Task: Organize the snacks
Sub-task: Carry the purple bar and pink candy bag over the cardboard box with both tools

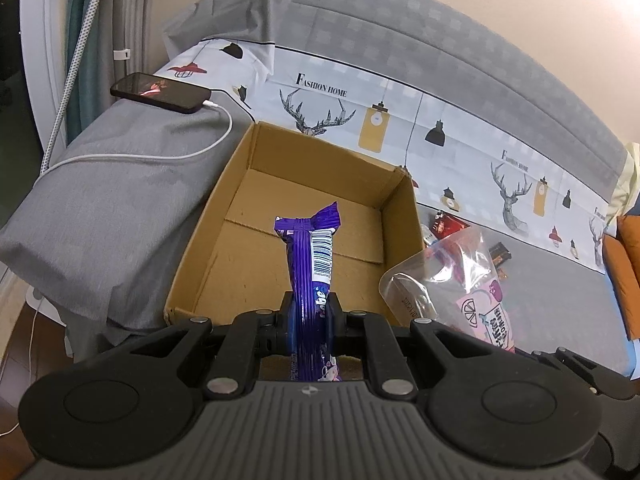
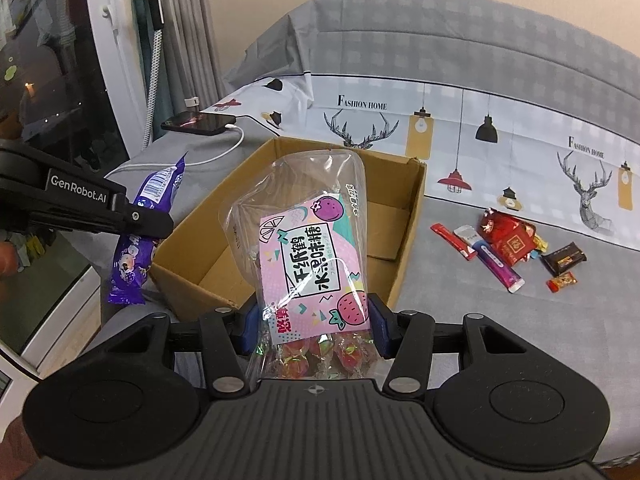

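My left gripper [image 1: 311, 312] is shut on a purple snack packet [image 1: 310, 264], held upright over the near edge of an open cardboard box [image 1: 280, 216] that has nothing inside. In the right wrist view the same left gripper [image 2: 150, 220] and purple packet [image 2: 132, 248] hang at the box's left side. My right gripper [image 2: 314, 326] is shut on a clear candy bag with a pink label [image 2: 308, 256], held just short of the cardboard box [image 2: 404, 216]. The candy bag [image 1: 460, 280] also shows at the right in the left wrist view.
Several loose snacks [image 2: 508, 248] lie on the grey bedsheet to the right of the box. A phone [image 1: 160, 92] on a charging cable rests on a grey pillow [image 1: 100, 208] left of the box. A patterned duvet [image 1: 400, 60] lies behind.
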Demonstrator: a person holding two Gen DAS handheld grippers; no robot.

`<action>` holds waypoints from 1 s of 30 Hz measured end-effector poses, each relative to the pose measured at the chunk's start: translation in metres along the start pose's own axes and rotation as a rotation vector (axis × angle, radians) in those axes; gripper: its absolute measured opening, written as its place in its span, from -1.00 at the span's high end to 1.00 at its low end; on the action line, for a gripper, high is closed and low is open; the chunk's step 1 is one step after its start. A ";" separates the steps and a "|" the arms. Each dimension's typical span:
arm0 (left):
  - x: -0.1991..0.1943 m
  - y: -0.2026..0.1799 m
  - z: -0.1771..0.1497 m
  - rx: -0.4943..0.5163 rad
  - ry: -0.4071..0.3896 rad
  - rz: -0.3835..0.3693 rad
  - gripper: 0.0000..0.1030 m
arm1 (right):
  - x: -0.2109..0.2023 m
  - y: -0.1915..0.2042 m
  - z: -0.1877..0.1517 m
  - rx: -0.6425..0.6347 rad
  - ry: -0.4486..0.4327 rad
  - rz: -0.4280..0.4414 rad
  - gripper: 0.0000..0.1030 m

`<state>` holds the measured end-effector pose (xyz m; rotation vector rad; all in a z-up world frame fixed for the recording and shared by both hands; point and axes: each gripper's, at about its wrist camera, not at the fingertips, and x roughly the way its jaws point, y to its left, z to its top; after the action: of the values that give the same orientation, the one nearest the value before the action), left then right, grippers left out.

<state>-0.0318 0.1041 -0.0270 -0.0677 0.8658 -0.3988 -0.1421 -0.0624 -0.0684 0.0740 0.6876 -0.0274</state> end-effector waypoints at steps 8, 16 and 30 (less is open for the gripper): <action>0.026 0.003 0.017 0.004 0.016 0.022 0.72 | 0.026 -0.006 0.010 0.024 0.028 0.013 -0.07; 0.065 0.013 0.038 0.001 0.047 0.047 0.72 | 0.060 -0.015 0.021 0.052 0.067 0.012 -0.07; 0.131 0.030 0.059 0.003 0.116 0.089 0.72 | 0.123 -0.018 0.041 0.081 0.120 0.028 -0.08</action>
<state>0.0978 0.0776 -0.0910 -0.0030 0.9789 -0.3234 -0.0219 -0.0839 -0.1159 0.1637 0.8052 -0.0239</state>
